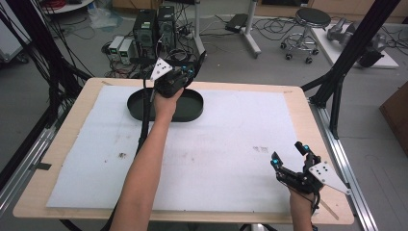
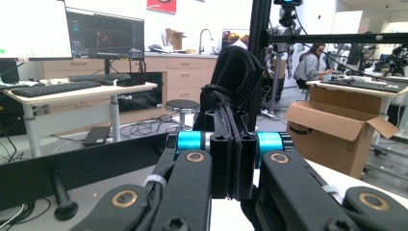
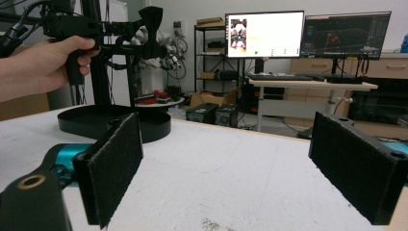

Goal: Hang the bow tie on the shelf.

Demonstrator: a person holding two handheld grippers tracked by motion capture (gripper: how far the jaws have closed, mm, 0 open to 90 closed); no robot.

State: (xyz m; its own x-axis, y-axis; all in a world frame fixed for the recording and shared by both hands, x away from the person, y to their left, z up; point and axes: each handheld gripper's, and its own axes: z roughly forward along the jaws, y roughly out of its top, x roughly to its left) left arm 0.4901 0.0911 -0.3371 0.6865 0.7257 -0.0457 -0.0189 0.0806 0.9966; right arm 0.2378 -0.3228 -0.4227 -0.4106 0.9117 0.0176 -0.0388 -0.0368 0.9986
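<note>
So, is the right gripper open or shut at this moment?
Open. In the right gripper view the right gripper has its two black padded jaws standing far apart, with bare white table covering between them.

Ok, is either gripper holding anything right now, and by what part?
The left gripper is shut on a black cloth-like item, pinched at its lower end, above the black tray. The right gripper is open, holding nothing.

A sheet (image 1: 216, 144) is lying across most of the table (image 1: 298, 96). A tray (image 1: 192, 108) is sitting on the sheet at the far edge, left of centre. The left gripper (image 1: 180, 77) is hanging over the tray, gripping a piece of cloth (image 2: 235, 72). The right gripper (image 1: 287, 155) is hovering above the near right corner, well apart from the tray.
</note>
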